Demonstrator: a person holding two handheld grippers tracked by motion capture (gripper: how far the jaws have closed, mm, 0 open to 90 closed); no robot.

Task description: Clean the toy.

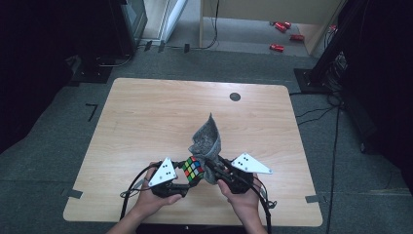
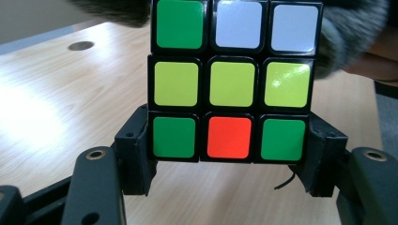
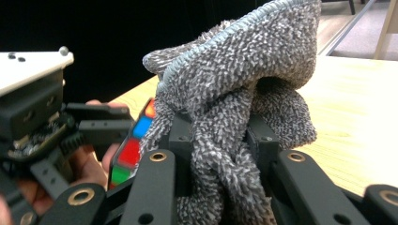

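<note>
A colour-tiled puzzle cube [image 1: 193, 169] is held up near the table's front edge, my left gripper [image 1: 187, 181] shut on its bottom row. In the left gripper view the cube [image 2: 229, 79] faces me with green, white, yellow and red tiles, and the jaws press its lower sides. My right gripper [image 1: 213, 167] is shut on a bunched grey fuzzy cloth [image 1: 207, 141] that rises in a peak and touches the cube's right side. In the right gripper view the cloth [image 3: 234, 108] bulges out between the jaws, with the cube [image 3: 133, 145] just left of it.
The wooden table [image 1: 146, 117] has a small round dark grommet [image 1: 234, 96] at the back right. Grey carpet surrounds it. Cables trail from both grippers over the front edge. Red objects [image 1: 282, 34] lie on the floor far behind.
</note>
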